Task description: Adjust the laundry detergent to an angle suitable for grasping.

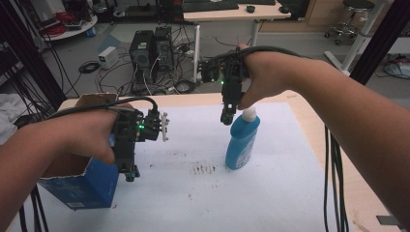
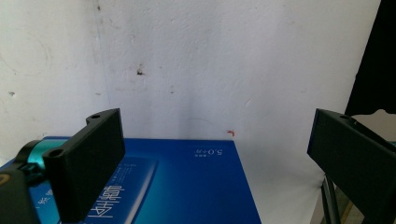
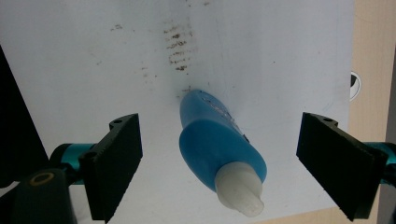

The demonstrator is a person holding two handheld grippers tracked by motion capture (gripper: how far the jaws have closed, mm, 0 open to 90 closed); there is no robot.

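Standing upright on the white sheet (image 1: 270, 193) that covers the table (image 1: 309, 116), the blue bottle (image 1: 241, 140) has its white cap (image 1: 249, 114) just beside the right tongs (image 1: 227, 118), which point down at it. In the right gripper view the bottle (image 3: 212, 140) lies between the two jaws, which stand wide apart and touch nothing. The left tongs (image 1: 129, 175) hang over the open blue box (image 1: 80, 183) at the table's near left edge; their jaws are also spread wide and empty, with the box's printed side (image 2: 187, 186) below them.
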